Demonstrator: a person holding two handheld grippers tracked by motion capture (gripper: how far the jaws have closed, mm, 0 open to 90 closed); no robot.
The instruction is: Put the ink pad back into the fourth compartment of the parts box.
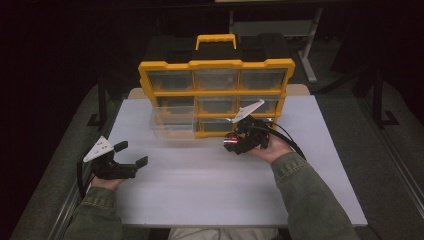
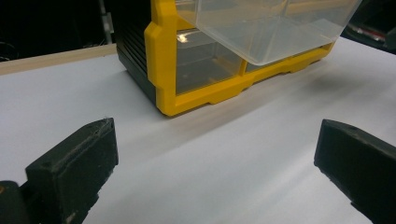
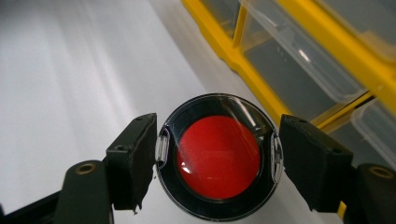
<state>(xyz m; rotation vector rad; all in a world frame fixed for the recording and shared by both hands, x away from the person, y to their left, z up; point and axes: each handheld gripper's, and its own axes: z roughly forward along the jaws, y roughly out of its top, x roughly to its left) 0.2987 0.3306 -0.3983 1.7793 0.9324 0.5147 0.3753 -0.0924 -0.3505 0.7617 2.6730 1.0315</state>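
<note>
The right gripper [image 3: 217, 154] is clamped on a round case [image 3: 217, 156] with a clear lid and a red disc inside; each black jaw presses one side of the case's rim, so the case sits squarely between them. In the high view this gripper [image 1: 233, 143] is held above the white counter [image 1: 200, 190], just in front of the lower row of the yellow drawer organizer [image 1: 216, 95], with the case [image 1: 231, 142] at its tip, facing the person's left. Beyond the held case, in the right gripper view, the organizer's yellow frame [image 3: 299, 56] and its clear drawers run close past the right jaw.

The left gripper [image 1: 131, 153] has its jaws wide apart with nothing between them, low over the counter near its left edge. Ahead of it and to its right, one clear drawer [image 1: 172, 122] is pulled out of the organizer's left column, jutting forward over the counter [image 2: 210, 154]; in the left gripper view that drawer [image 2: 271, 28] hangs above and beyond the open jaws, well apart from them.
</note>
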